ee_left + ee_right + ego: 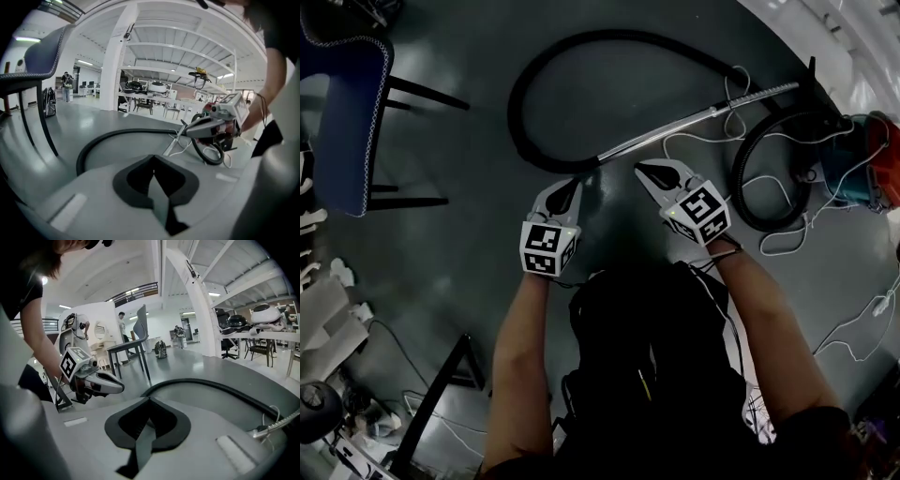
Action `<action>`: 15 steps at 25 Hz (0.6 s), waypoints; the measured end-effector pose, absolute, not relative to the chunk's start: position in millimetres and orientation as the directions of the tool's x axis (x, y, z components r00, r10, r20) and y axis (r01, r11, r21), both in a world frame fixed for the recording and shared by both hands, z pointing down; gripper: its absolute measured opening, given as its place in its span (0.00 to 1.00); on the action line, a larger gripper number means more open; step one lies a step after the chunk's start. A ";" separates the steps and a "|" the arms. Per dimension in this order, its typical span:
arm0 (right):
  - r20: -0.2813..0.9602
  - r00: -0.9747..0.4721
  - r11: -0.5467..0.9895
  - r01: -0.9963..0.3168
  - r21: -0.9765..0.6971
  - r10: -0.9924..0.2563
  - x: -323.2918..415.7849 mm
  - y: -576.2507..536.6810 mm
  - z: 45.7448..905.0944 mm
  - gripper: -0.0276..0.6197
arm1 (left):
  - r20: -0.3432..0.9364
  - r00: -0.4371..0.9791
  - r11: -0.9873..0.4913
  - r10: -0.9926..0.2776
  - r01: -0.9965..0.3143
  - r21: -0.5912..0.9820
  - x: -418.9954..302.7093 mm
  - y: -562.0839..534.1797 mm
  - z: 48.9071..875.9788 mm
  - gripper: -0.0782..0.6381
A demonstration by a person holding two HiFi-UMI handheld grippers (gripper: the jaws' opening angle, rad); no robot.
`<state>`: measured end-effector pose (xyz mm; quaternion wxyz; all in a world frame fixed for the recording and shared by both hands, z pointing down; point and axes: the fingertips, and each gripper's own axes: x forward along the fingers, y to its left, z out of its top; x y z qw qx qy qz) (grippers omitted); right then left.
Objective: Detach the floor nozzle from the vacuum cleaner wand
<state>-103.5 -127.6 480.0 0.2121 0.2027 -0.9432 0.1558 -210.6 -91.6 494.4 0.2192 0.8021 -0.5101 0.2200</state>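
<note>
On the grey floor [469,234] the silver metal vacuum wand [694,120] is laid just beyond the left claw [573,184] and right claw [640,168], both closed tight and holding nothing. Its nozzle cannot be made out. The wand could be knocked aside by unopened claws.

No word, brand, number or sign can be read anywhere. The only printed marks are black-and-white square patterns on the cubes of the left gripper [573,183] and right gripper [640,169], with no letters or digits.
</note>
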 end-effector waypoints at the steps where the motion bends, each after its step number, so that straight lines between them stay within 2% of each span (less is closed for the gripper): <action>1: 0.464 -0.829 0.875 -0.441 -0.200 -0.311 -105.5 -130.9 492.9 0.04 | 0.575 0.383 -0.386 -0.724 -0.914 0.123 -212.3 -94.8 506.5 0.12; 10: 0.436 -0.852 0.906 -0.390 -0.164 -0.288 -128.8 -149.8 578.4 0.04 | 0.554 0.394 -0.407 -0.733 -0.907 0.106 -224.3 -108.3 590.9 0.12; 15: 0.401 -0.873 0.912 -0.370 -0.176 -0.277 -138.2 -150.8 603.0 0.04 | 0.525 0.415 -0.394 -0.743 -0.906 0.156 -227.9 -110.6 612.3 0.12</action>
